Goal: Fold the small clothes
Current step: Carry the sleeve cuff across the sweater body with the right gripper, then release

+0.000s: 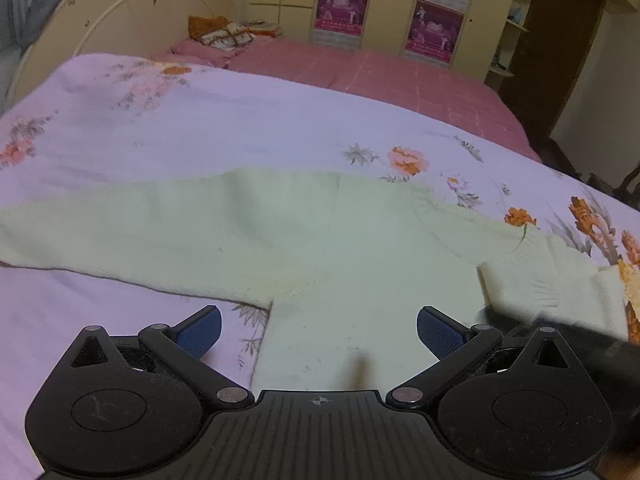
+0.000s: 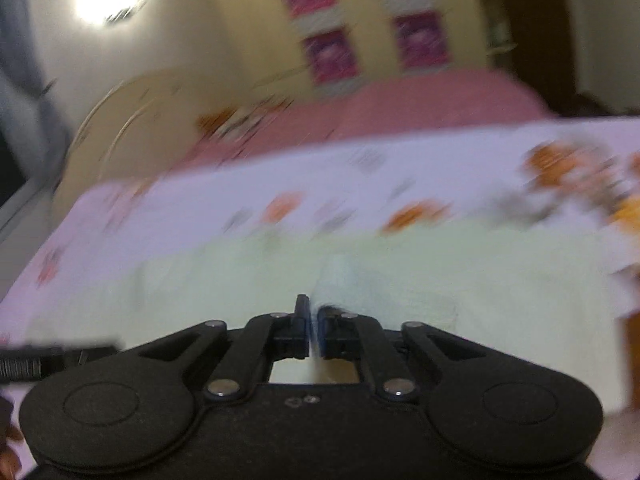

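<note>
A pale cream knitted sweater lies spread on a lilac floral sheet, one sleeve stretched to the left and a ribbed cuff folded in at the right. My left gripper is open just above the sweater's body, its blue pads wide apart. In the blurred right wrist view the sweater fills the middle. My right gripper is shut on a raised fold of the sweater, lifted a little off the bed.
The sheet covers a bed with a pink cover behind it and a folded patterned blanket near the curved headboard. Wardrobes with pink posters stand at the back. A dark doorway is at the right.
</note>
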`<act>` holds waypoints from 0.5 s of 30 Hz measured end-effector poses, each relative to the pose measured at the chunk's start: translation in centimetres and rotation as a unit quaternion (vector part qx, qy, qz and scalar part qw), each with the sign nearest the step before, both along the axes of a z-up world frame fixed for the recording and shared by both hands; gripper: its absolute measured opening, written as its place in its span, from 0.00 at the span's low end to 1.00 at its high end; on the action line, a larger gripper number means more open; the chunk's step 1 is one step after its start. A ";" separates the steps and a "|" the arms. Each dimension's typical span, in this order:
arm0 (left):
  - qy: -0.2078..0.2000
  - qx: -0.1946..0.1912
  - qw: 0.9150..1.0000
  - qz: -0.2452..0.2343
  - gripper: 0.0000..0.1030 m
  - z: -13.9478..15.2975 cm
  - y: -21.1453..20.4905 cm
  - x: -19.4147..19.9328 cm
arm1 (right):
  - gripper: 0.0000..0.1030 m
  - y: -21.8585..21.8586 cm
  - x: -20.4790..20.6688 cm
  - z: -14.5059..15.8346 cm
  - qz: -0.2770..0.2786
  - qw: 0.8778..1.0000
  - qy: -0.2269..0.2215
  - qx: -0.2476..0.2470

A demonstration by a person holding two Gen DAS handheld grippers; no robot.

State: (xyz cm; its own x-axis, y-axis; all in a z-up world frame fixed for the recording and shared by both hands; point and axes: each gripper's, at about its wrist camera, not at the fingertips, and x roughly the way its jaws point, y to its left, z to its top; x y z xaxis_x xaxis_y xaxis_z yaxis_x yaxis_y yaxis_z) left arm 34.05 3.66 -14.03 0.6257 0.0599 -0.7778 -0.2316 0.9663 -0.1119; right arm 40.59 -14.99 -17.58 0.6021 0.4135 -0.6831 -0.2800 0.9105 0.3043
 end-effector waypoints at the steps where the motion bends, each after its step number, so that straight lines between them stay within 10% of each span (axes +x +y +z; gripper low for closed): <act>1: 0.000 -0.006 1.000 -0.005 1.00 -0.2 0.2 0.1 | 0.37 1.1 -0.1 -0.5 0.011 1.000 0.011 -0.011; 4: -0.002 -0.016 1.000 -0.017 1.00 -0.7 0.2 0.5 | 0.65 2.6 -1.5 -0.1 0.035 0.999 -0.004 -0.006; 10: -0.004 0.008 0.999 -0.038 1.00 -1.2 -0.7 0.9 | 0.63 0.5 -2.6 2.3 0.059 0.998 -0.037 -0.009; 15: -0.007 0.021 0.998 -0.056 1.00 -1.4 -1.3 0.5 | 0.62 -3.6 -2.8 1.5 -0.002 0.999 0.032 -0.002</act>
